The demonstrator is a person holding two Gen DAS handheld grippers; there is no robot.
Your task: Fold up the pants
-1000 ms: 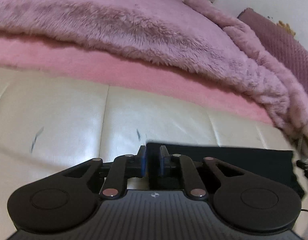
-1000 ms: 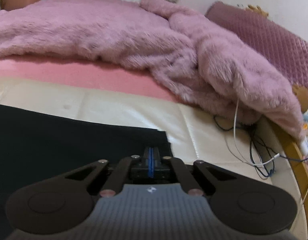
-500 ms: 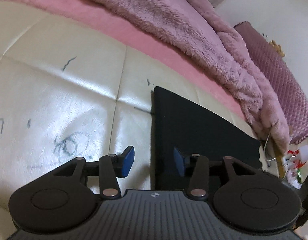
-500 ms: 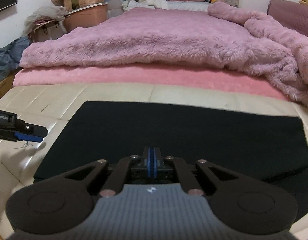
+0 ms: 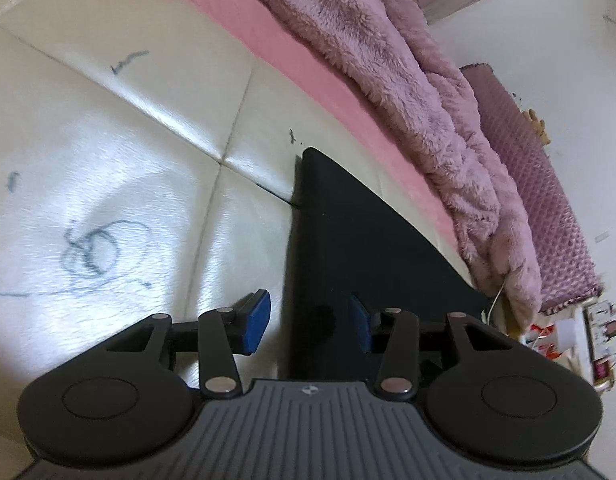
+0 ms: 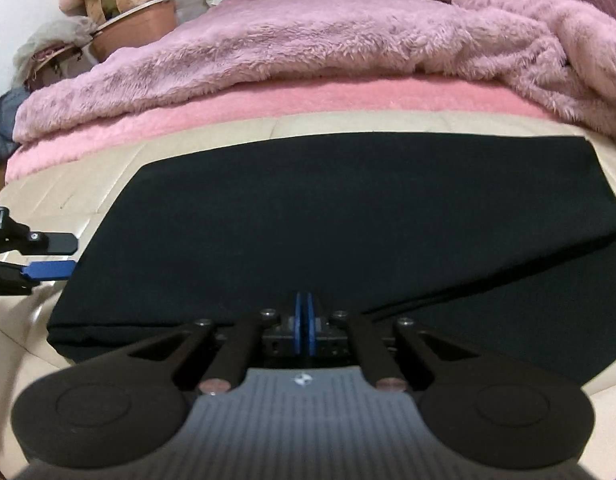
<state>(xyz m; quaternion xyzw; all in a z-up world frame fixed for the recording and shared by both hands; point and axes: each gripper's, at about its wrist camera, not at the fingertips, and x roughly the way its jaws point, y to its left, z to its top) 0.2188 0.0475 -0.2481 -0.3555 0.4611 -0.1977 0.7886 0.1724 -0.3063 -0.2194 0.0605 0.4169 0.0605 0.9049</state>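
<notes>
The black pants (image 6: 328, 216) lie folded flat on the cream leather surface (image 5: 108, 160); they also show in the left wrist view (image 5: 348, 248). My left gripper (image 5: 308, 320) is open, its blue pads (image 5: 256, 318) straddling the pants' left edge near the front. It shows from the side in the right wrist view (image 6: 48, 258), beside the pants' left edge. My right gripper (image 6: 304, 320) is shut with its pads pressed together, low over the pants' near edge. I cannot tell whether cloth is pinched between them.
A fluffy mauve blanket (image 6: 328, 40) over a pink cover (image 6: 268, 104) lies just behind the pants. A quilted purple headboard (image 5: 540, 184) stands at the right. Baskets and clutter (image 6: 120, 20) sit at the far left. Pen scribbles (image 5: 96, 248) mark the leather.
The left gripper let go of the pants' corner, opened and drew back along the left edge. The right gripper swung left, staying shut, now over the near edge.
</notes>
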